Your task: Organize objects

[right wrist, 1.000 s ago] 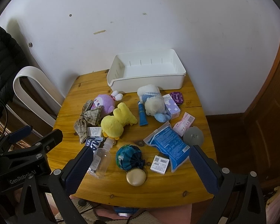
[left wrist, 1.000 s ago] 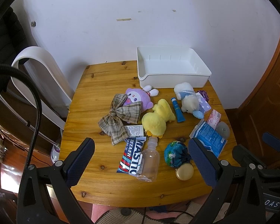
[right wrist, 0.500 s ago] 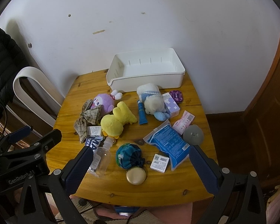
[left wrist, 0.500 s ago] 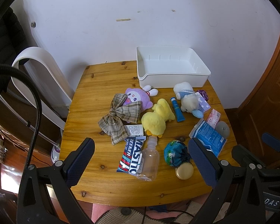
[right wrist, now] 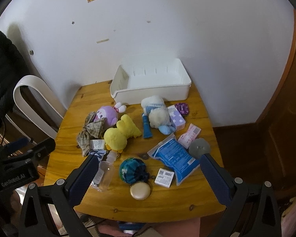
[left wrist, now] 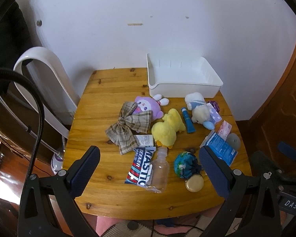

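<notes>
White bin (left wrist: pixel 182 80) empty, awaiting clutter | your left gripper (left wrist: pixel 149 165) spread | right gripper (right wrist: pixel 148 174) spread, nothing held

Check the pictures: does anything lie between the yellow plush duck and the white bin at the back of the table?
Yes. The purple plush lies between the yellow plush duck and the white bin.

White chair (left wrist: pixel 47 75), black jacket (right wrist: pixel 0 67)

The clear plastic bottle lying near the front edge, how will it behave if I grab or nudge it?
The clear bottle looks empty, so probably light. Lying on its side, it may roll when nudged. Its smooth, thin wall could slip or dent under a hard squeeze.
</notes>
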Motion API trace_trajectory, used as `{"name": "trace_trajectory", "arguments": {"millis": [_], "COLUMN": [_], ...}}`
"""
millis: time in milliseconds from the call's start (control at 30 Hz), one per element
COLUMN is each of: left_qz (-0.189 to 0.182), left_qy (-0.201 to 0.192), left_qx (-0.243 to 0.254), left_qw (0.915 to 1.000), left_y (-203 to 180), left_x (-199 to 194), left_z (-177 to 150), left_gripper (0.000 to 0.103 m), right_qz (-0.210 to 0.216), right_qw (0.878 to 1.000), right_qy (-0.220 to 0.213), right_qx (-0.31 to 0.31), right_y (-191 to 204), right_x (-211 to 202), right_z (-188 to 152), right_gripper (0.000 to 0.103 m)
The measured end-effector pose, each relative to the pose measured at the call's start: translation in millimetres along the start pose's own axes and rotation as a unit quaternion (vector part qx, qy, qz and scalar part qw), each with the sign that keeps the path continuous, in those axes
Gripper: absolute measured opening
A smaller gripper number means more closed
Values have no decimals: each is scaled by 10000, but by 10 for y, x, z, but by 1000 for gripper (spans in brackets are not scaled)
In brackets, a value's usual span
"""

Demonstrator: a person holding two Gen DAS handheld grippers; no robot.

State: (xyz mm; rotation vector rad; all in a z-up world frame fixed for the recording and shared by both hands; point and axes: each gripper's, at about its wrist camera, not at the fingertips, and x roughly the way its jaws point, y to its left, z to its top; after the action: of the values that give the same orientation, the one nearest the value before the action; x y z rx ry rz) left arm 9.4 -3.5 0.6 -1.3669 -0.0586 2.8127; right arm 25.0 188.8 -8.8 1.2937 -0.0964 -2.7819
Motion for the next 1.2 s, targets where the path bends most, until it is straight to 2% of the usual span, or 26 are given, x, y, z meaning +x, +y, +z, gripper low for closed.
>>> {"name": "trace_trajectory", "arguments": {"millis": [167,333,467,633,833,967,1100,1200], "left_qz": [-39,-152,-530,-986,-1122,-1205,-1228,-1166], "left_qy": [-359,-737,-982,-713,-408,-124,114,308], "left_qx": [189,183,30,-207,-347,-177,138,415], "left_qw": [9992,9970,9938,9923,9922,9925,9923,9918], "left_y": [69,198,352,511,558,530,493,484], "left_x": [-151,-306,-395,-322,-126,99,342,580], "left_z": [17,24,22,18,-125,-237,-371,-496], "left_gripper": [101,101,101,100,98,95,95,95], "right_qz": [18,271,302,427,742,1281,1812,2053], "right_qw": [9988,9985,9985,9979,9955,9895,9792,9706], "right_qy": [-443,-338,-208,-188,-59,243,747,1197], "right_qx": [-199,-323,-413,-447,-587,-616,-518,-373], "right_y": [66,100,145,145,168,256,373,463], "right_x": [-117,-62,-8,31,154,354,729,1063], "right_z": [-83,-102,-179,-266,-378,-451,-500,-561], "right_gripper": [103,103,103,103,103,103,102,95]}}
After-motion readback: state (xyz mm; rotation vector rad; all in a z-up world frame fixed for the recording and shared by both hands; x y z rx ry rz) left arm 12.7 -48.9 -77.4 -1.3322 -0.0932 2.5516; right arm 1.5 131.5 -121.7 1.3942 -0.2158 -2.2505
